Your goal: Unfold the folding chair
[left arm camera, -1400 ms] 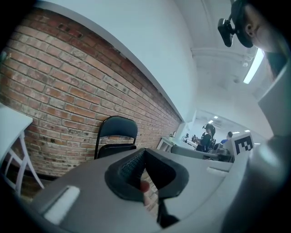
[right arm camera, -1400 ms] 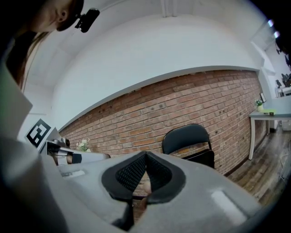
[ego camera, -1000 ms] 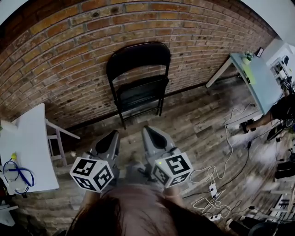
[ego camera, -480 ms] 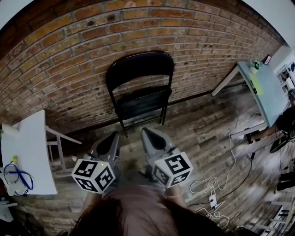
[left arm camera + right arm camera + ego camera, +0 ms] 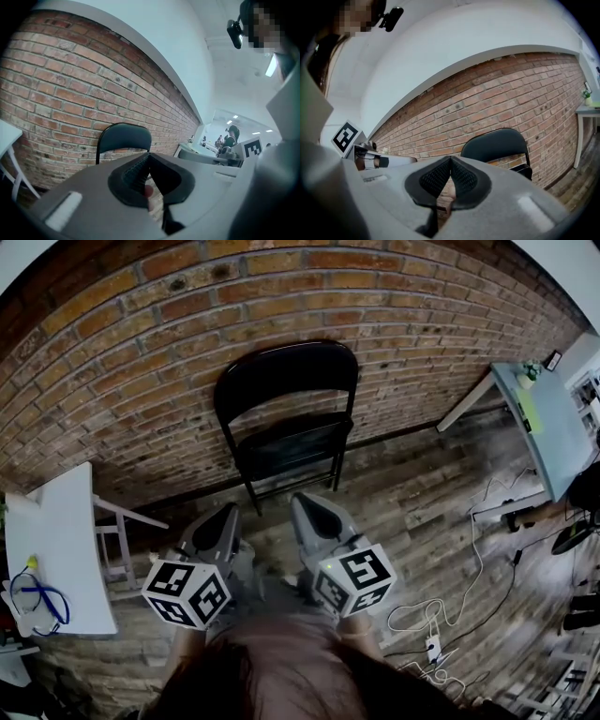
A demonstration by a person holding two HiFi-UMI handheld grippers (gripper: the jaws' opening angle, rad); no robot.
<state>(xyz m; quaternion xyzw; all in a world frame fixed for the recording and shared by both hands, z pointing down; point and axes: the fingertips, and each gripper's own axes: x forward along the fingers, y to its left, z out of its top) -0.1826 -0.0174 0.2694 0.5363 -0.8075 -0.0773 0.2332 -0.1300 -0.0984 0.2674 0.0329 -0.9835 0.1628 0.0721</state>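
Note:
A black folding chair (image 5: pixel 286 381) stands against the brick wall, its padded seat (image 5: pixel 292 442) tilted down and forward. It also shows in the left gripper view (image 5: pixel 124 137) and the right gripper view (image 5: pixel 497 144). My left gripper (image 5: pixel 225 514) and right gripper (image 5: pixel 302 502) are side by side over the wooden floor, both pointing at the chair and stopping short of its front legs. Each is shut with nothing between its pads: left gripper (image 5: pixel 149 157), right gripper (image 5: pixel 450 161).
A white table (image 5: pixel 56 549) with a blue cable (image 5: pixel 37 596) stands at the left. At the right is a light table (image 5: pixel 544 418). White cables and a power strip (image 5: pixel 436 648) lie on the floor at the lower right, near a person's leg (image 5: pixel 530 514).
Both grippers have come a little nearer the chair, which now shows slightly larger in the head view. Their jaws stay shut.

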